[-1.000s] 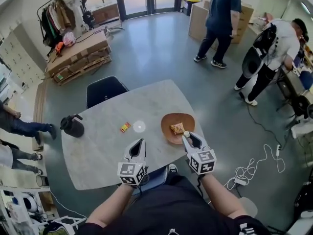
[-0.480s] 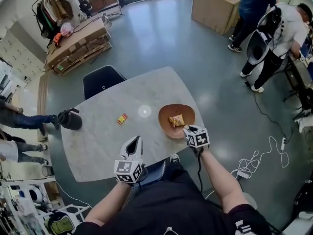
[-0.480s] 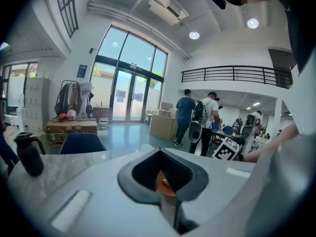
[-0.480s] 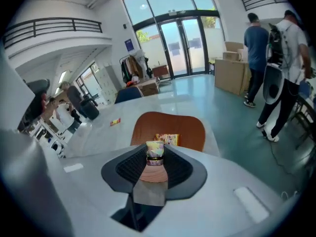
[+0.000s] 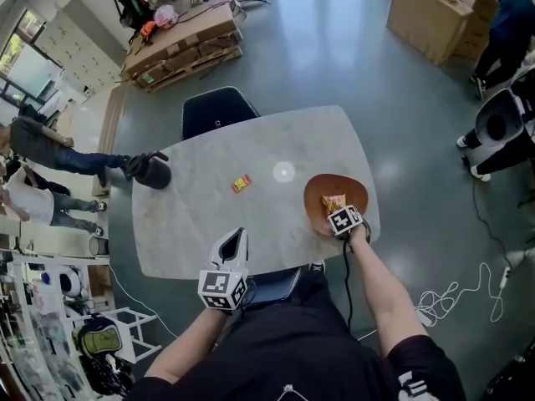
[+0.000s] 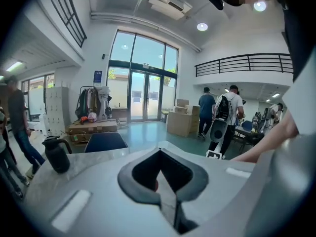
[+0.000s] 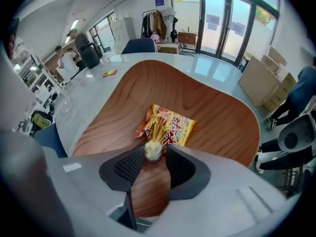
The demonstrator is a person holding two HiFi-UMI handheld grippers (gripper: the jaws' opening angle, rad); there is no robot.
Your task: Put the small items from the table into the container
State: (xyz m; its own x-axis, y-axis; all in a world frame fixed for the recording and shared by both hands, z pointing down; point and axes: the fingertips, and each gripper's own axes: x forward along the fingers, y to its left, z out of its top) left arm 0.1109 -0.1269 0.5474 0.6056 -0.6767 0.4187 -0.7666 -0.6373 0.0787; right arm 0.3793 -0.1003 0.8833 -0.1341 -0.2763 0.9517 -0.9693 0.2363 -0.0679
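A wooden bowl (image 5: pixel 355 192) (image 7: pixel 217 112) stands on the marble table's (image 5: pixel 201 224) right side. A snack packet (image 5: pixel 333 202) (image 7: pixel 169 124) lies in it. My right gripper (image 5: pixel 340 214) (image 7: pixel 154 151) points steeply down into the bowl. Its jaws are opening, and a small pale round item (image 7: pixel 152 150) sits between the fingertips just above the bowl's floor, with a thin gap at the right pad. A small red and yellow item (image 5: pixel 241 183) (image 7: pixel 109 73) lies mid-table. My left gripper (image 5: pixel 238 239) (image 6: pixel 159 153) hovers shut and empty near the front edge.
A black kettle (image 5: pixel 152 172) (image 6: pixel 55 153) stands at the table's far left corner, with a dark chair (image 5: pixel 219 110) behind the table. Several people stand around the room, and cardboard boxes (image 5: pixel 180 44) lie on the floor beyond.
My right gripper has dropped and tipped downward into the bowl, beside the snack packet. The left gripper has stayed near the front edge. The head view has shifted.
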